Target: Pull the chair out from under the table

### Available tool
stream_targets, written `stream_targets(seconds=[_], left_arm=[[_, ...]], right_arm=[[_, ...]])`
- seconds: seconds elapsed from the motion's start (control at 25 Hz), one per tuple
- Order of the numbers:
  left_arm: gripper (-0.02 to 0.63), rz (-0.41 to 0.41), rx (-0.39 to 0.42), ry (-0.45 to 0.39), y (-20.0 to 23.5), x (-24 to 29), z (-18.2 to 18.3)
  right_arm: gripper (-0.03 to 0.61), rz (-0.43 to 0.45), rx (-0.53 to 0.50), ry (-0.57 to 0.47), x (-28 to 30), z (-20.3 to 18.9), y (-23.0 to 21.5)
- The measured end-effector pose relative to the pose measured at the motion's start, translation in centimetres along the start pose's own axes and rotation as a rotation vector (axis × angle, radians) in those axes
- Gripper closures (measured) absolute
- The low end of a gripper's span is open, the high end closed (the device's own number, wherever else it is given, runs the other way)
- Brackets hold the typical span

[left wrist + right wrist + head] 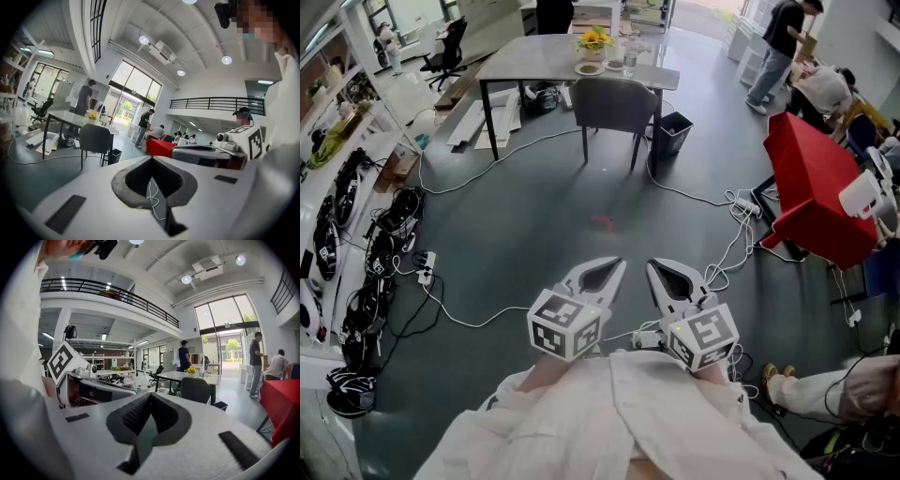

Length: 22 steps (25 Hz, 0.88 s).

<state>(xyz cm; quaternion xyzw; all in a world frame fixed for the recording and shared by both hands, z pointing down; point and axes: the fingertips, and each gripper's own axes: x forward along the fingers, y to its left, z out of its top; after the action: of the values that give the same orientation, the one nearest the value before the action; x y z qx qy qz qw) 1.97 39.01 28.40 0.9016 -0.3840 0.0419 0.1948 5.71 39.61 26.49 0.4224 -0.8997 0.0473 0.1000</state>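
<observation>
So the chair (614, 105) is way up in the upper middle of the head view, dark grey, with its backrest turned toward the camera and its front tucked in against the near long edge of the counter (534, 52). The backrest runs left to right across the frame, parallel to that edge, so pulling it out would mean dragging it straight down the frame, toward the person. There's a small black bin (673, 131) just beside the chair on its right, and a bunch of yellow flowers (593, 39) on the counter behind it. Between the chair and the person is a big stretch of grey floor (544, 216) with white cables (459, 319) snaking across it, worth minding on the walk over imo. Both claws sit low in the middle of the frame, side by side and pointed up the frame at the chair. The left claw (614, 267) is fully closed with nothing in it, and same goes for the right claw (658, 270): jaws together, only floor showing past them. The chair lies pretty much dead ahead of both and well apart from them. If anything the left claw lines up a touch better with the backrest, but honestly neither is meaningfully nearer. I'd guess the whole gap has to be closed first, and the jaws opened, before anything can grab that top edge.
</observation>
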Motion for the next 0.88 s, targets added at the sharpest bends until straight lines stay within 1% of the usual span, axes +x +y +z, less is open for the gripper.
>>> stream_targets(seconds=[0.12,0.24,0.48,0.68,0.8,0.88], left_arm=[[0.600,-0.007,0.002,0.009,0.1,0.3,0.1],[0.598,0.003,0.014,0.011,0.5,0.5,0.1],[0.598,0.032,0.087,0.005,0.6,0.3,0.8],[0.600,0.032,0.101,0.010,1.3,-0.2,1.0],[0.600,0.030,0.106,0.027,2.4,-0.7,0.3],[0.600,0.020,0.102,0.039,3.1,-0.9,-0.2]], right_arm=[[0.575,0.017,-0.007,0.017,0.2,-0.2,-0.1],[0.575,0.022,-0.014,0.023,0.5,-0.2,-0.2],[0.576,0.021,-0.023,0.025,0.9,0.0,-0.5],[0.575,-0.022,0.010,-0.003,1.8,0.6,-1.3],[0.575,-0.038,0.032,-0.035,2.6,0.8,-1.1],[0.575,-0.047,0.034,-0.028,3.2,0.4,-0.6]])
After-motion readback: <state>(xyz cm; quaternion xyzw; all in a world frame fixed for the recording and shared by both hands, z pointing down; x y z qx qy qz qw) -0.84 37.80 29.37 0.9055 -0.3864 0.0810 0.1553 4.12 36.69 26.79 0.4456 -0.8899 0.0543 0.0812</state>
